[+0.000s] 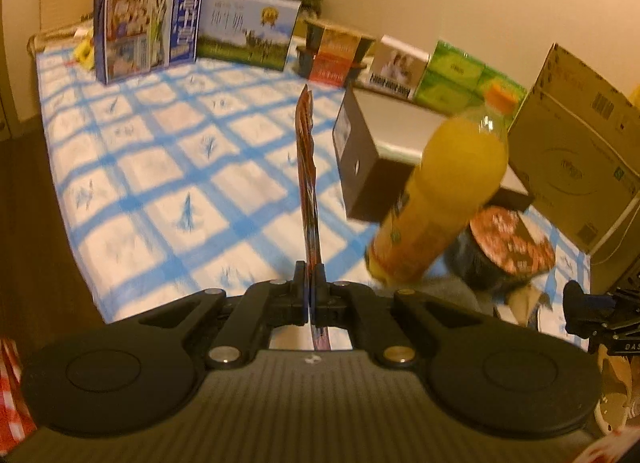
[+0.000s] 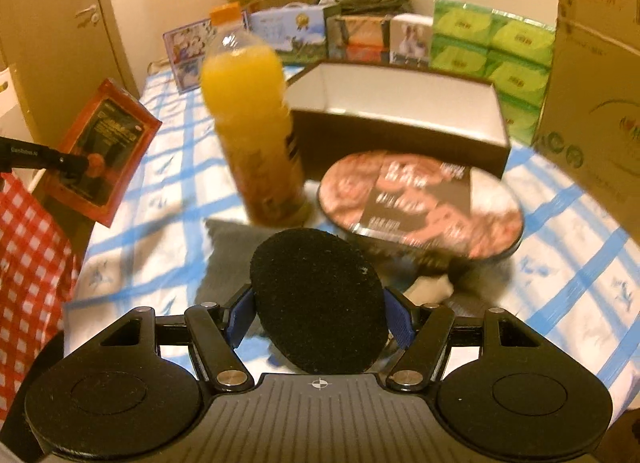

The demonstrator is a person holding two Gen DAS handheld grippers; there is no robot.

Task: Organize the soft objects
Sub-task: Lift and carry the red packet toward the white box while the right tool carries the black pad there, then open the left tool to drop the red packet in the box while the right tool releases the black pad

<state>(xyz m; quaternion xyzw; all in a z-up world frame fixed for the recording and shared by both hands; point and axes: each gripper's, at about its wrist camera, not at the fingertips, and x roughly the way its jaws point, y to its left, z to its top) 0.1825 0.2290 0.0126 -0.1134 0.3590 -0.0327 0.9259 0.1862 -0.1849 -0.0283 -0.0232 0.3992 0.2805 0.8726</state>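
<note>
**Both grippers loaded above the bed**

The left gripper (image 1: 311,283) has its jaws shut on a flat red packet (image 1: 307,167), held edge-on. The right gripper (image 2: 320,303) jaws clamp a black round pad (image 2: 318,299). The upright juice bottle (image 2: 252,131) stands just ahead; a careless swing toward the open box (image 2: 404,103) could topple it.

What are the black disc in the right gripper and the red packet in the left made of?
Black disc: looks like felt or dense foam; matte, fuzzy, speckled surface. Red packet: likely plastic or foil film; glossy printed face, and edge-on it is paper-thin. Neither is certain in these blurred views.
</note>
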